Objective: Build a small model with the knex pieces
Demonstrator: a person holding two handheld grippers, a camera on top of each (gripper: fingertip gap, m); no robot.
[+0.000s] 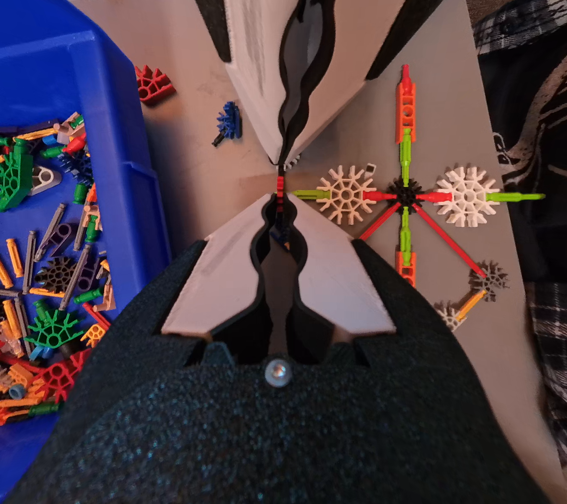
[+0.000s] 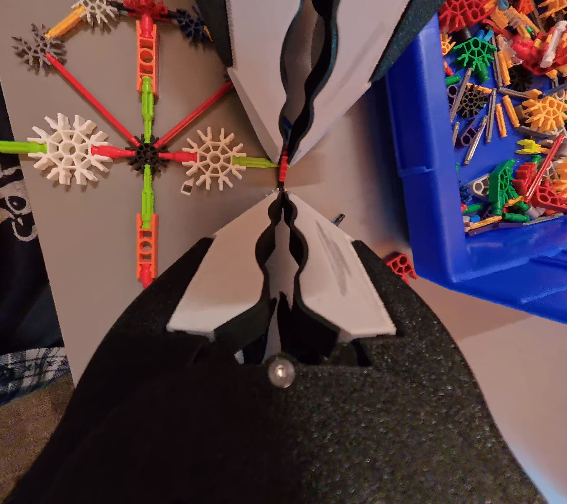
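A small red connector [image 1: 279, 186] is pinched by both the closed left gripper [image 1: 278, 207] and closed right gripper [image 2: 281, 193] at the green rod's tip [image 2: 254, 162] of a star-shaped build [image 2: 147, 151] near the table's [image 2: 92, 274] edge, beside the blue bin [image 2: 429, 182].

both wrist views look steeply down from close above, facing each other, sharing the spoked toy assembly [image 1: 405, 196] [image 2: 147, 153].

Two grippers: left [image 1: 279, 207] and right [image 2: 280, 196]. One blue bin [image 1: 101, 121] of loose pieces, too many to count. On the bench [image 1: 478, 366]: two white wheels [image 1: 346, 194] [image 1: 466, 196], one black hub [image 1: 405, 196], two orange connectors [image 1: 406, 112] [image 1: 406, 267], four lime rods [image 1: 405, 148].
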